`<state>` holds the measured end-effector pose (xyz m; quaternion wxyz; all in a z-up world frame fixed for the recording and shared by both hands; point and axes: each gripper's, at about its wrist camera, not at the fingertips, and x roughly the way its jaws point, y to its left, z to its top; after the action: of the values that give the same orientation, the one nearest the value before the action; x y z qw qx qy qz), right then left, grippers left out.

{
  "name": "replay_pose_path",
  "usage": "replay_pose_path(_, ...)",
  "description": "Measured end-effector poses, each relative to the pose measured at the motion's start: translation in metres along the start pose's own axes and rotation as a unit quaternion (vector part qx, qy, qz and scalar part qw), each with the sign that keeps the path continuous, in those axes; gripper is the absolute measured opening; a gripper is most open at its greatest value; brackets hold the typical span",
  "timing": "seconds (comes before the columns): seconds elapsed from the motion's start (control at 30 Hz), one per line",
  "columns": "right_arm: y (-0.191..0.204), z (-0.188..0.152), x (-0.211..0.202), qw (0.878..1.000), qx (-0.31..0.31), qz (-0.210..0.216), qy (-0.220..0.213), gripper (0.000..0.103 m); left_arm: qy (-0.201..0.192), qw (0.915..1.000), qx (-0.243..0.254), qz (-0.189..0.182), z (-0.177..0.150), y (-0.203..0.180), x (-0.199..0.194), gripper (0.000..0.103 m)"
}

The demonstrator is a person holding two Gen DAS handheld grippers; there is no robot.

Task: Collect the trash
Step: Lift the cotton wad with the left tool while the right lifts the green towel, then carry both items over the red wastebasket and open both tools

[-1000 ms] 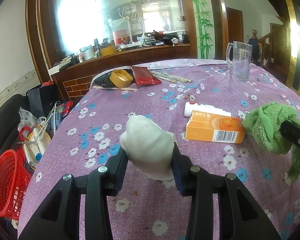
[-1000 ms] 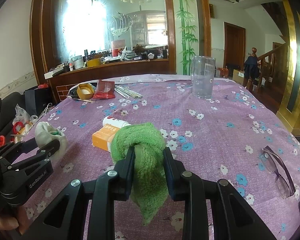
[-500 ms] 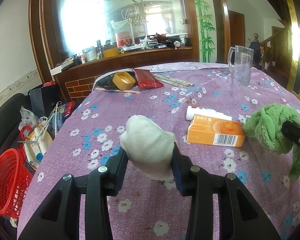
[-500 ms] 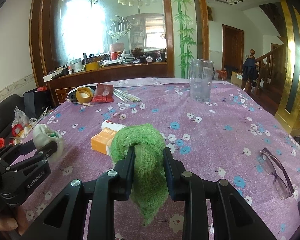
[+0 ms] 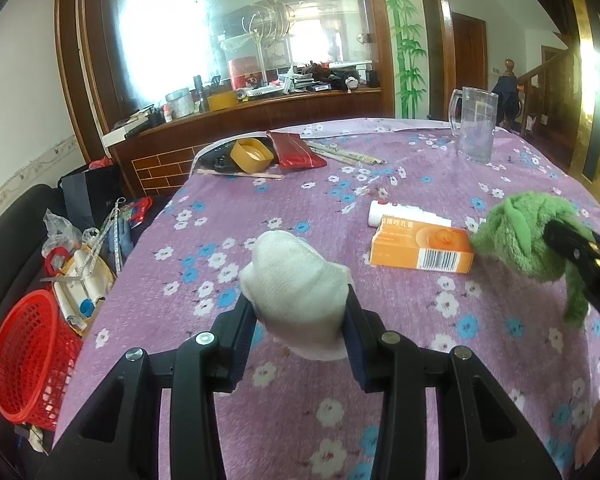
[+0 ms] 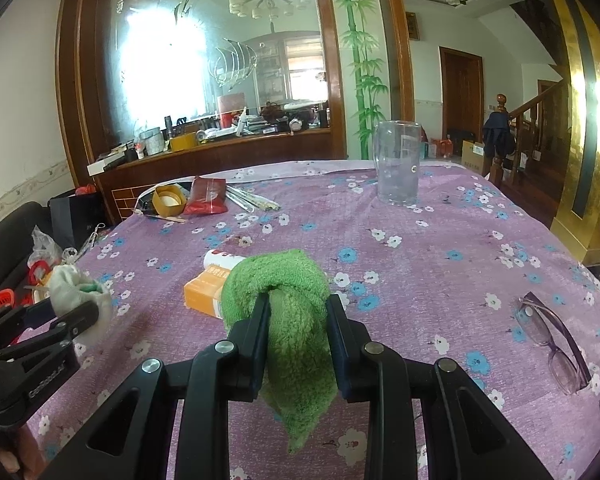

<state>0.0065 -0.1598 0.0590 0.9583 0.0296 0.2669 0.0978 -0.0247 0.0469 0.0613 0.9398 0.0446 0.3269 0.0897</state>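
Barely anything has shifted — left claw (image 5: pixel 300 320) still grips the white wad (image 5: pixel 296 280), right claw (image 6: pixel 298 332) the green cloth (image 6: pixel 284 292); both lifted, neither binned yet.

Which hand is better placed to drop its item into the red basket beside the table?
Left. The left gripper holds the white cloth near the table edge, where the red basket stands. The right gripper, gripping the green cloth, is farther away.

Fluffy green cloth (image 6: pixel 284 280); glossy wooden frame (image 6: pixel 70 92)
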Motion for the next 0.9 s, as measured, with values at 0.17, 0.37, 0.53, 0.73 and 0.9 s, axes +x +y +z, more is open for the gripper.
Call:
replay_pose_path(0.17, 0.0, -0.001, 0.0, 1.0, -0.001, -0.004, 0.002, 0.03, -0.002, 1.0, -0.001, -0.001, -0.006, 0.008, -0.015, 0.039)
replay_pose_path(0.37, -0.003, -0.001, 0.011, 0.999, 0.01, 0.002, 0.037, 0.029, -0.006, 0.9999, -0.001, -0.012, -0.014, 0.022, -0.034, 0.039)
replay_pose_path(0.53, 0.007, -0.008, -0.003, 0.998, 0.02, 0.026, 0.058, 0.03, -0.003, 0.9998, -0.006, -0.018, -0.02, 0.038, -0.045, 0.039)
replay_pose_path(0.73, 0.04, -0.009, -0.032, 0.994, 0.014, 0.085, 0.06, 0.03, 0.008, 0.9992, -0.034, -0.02, -0.028, 0.071, -0.053, 0.039)
replay_pose_path(0.9, 0.077, -0.001, -0.042, 0.987, 0.004, 0.141, 0.07, 0.03, 0.006, 0.9977, -0.067, -0.01, -0.029, 0.109, -0.062, 0.04)
